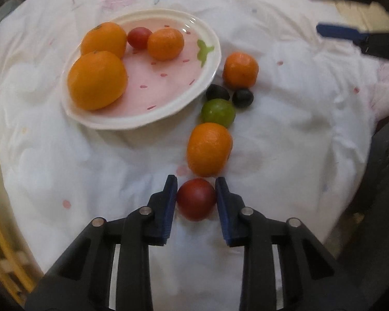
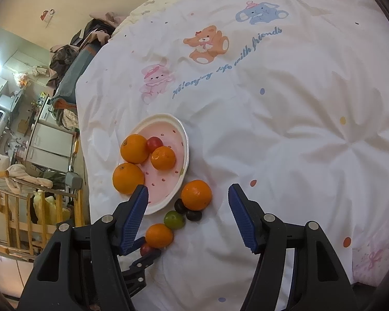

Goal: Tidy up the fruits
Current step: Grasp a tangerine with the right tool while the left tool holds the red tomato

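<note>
1. A plate (image 1: 207, 77) sits on a bed cover (image 1: 298, 129), toward the left in the left wrist view.
2. On the plate lie three oranges (image 1: 97, 80) and one small tomato (image 1: 139, 37), the tomato between the two farther oranges.
3. Just right of the plate, an orange (image 1: 240, 70) rests on the cover.
4. Nearer than it lie two small plums (image 1: 243, 98) side by side, then a lime (image 1: 217, 112), then another orange (image 1: 209, 149).
5. Nearest, a tomato (image 1: 196, 199) sits between the pads of the left hand-held gripper (image 1: 195, 190).
</note>
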A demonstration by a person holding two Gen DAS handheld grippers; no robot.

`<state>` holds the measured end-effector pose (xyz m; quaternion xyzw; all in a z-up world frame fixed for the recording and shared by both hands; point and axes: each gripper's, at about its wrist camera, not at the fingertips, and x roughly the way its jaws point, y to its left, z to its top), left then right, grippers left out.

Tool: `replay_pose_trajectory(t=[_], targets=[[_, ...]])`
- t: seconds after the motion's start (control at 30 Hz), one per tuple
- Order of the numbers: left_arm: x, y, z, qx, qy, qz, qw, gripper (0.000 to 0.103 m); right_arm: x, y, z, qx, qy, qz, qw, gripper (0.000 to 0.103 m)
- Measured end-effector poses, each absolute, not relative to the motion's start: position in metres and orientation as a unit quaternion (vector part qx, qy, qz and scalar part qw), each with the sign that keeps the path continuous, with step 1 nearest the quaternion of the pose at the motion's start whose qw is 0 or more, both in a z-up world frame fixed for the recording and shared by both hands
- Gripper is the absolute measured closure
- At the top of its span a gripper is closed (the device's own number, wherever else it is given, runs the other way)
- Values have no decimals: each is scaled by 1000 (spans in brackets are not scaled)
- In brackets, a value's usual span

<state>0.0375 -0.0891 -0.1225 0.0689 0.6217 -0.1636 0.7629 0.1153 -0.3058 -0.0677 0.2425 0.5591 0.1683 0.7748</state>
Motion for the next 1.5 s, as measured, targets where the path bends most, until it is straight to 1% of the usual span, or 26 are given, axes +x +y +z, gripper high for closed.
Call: replay_pose_trajectory(t=[0.27,0.47,0.63,0.77,0.87,0.93,1.03,1.37,1.47,1.5], targets=[[28,-67,-67,30,564,-164,809,77,114,-302,-68,242,560,174,773,36],[33,-38,-39,-20,510,-115,852,77,116,-302,-73,247,569,170,766,36],[36,-20,-36,-48,483,-74,871,77,119,-295,-84,261,585,183,746,36],[42,-9,-37,-60,477,-43,876,77,122,-283,-95,229,605,177,742,37],[48,-3,-44,-71,486,-33,870,77,129,-272,-104,202,615,172,742,38],[51,-1,-48,-75,492,-26,867,77,134,-262,-110,178,625,173,740,42],[52,0,-47,-76,492,-27,867,77,137,-248,-120,143,637,172,738,46],[57,3,-50,-87,500,-30,861,77,145,-222,-139,56,645,153,747,50],[58,2,-50,-84,498,-32,863,77,146,-224,-141,54,646,152,746,55],[58,1,-50,-83,496,-30,864,77,146,-225,-141,56,647,152,745,58]])
